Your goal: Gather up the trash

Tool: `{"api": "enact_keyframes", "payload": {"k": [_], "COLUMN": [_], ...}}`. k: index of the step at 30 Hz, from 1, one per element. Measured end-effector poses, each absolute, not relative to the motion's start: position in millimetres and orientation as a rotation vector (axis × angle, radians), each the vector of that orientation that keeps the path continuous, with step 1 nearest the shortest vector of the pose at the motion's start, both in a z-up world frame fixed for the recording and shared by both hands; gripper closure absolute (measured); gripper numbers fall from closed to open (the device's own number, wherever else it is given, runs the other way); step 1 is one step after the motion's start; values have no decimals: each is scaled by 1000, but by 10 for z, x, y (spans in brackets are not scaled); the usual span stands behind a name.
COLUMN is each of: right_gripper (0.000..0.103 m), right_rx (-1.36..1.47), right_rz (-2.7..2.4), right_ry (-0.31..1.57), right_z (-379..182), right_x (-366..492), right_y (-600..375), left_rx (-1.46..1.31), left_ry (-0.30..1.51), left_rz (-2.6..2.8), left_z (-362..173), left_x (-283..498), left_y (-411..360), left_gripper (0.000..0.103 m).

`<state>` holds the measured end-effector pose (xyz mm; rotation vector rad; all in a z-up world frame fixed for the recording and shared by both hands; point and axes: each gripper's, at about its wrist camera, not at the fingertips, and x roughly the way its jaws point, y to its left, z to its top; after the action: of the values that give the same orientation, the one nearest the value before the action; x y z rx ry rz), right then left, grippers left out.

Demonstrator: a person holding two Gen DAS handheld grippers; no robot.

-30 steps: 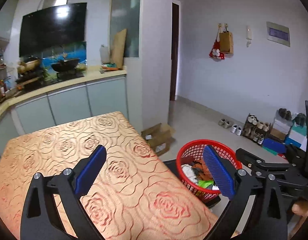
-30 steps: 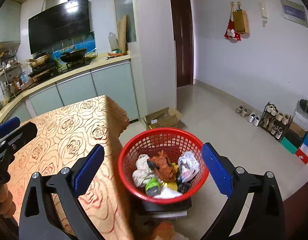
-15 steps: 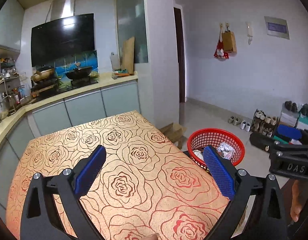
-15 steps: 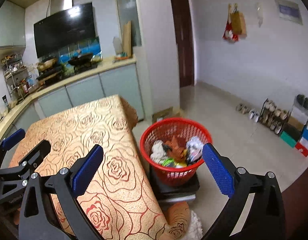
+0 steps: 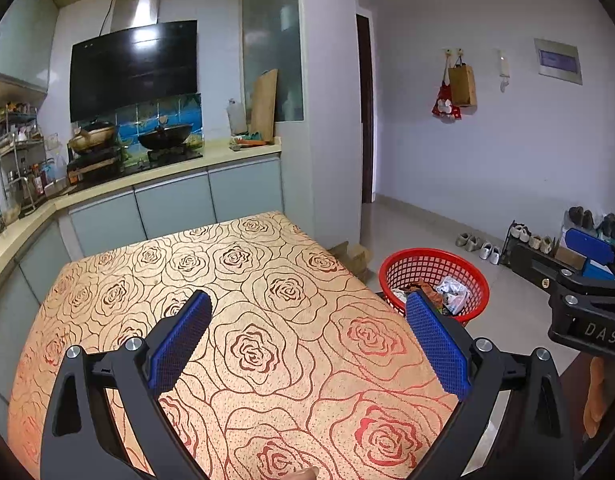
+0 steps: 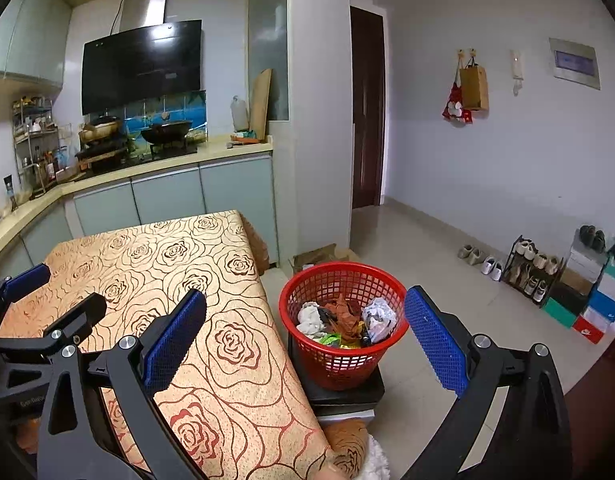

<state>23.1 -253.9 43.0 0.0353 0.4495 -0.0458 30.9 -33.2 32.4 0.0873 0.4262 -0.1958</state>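
Observation:
A red mesh basket (image 6: 343,280) stands on a dark stool right of the table and holds crumpled trash (image 6: 347,318): white tissue, orange and green wrappers. It also shows in the left wrist view (image 5: 435,270). My left gripper (image 5: 307,344) is open and empty above the rose-patterned tablecloth (image 5: 243,280). My right gripper (image 6: 305,340) is open and empty, over the table's right edge and the basket. The right gripper's side shows in the left wrist view (image 5: 587,276); the left gripper shows in the right wrist view (image 6: 39,312).
A kitchen counter (image 5: 159,172) with stove and woks runs behind the table. A cardboard box (image 6: 319,256) lies on the floor by the pillar. A shoe rack (image 6: 531,268) and stacked boxes line the right wall. A dark door (image 6: 367,108) is at the back.
Both grippers have pulled back and risen; the basket and table look smaller and farther away. Both stay open and empty.

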Motion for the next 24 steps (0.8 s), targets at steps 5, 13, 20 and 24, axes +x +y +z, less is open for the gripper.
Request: {"api": "enact_keyframes", "payload": {"k": [5,13,20,24], "right_gripper": [7,7,7,7], "right_rx": [40,49,48,51], "right_rz": [-37,-36,-37,-42], "right_ry": [438,438,451,459], "right_z": [393,384,341,326], "right_x": [221,241,256,269], "right_y": [-2569,-2580,-2575,-2573], "left_rx": [85,67,74,78], "left_ry": [437,445,449,456], "left_rz": [-203,-196,-202,-204], "left_z": [244,251,257,244], "left_x": [322,358,358,375], "left_y": [-326,-317,-398,-421], "left_gripper": [9,9,9,9]}}
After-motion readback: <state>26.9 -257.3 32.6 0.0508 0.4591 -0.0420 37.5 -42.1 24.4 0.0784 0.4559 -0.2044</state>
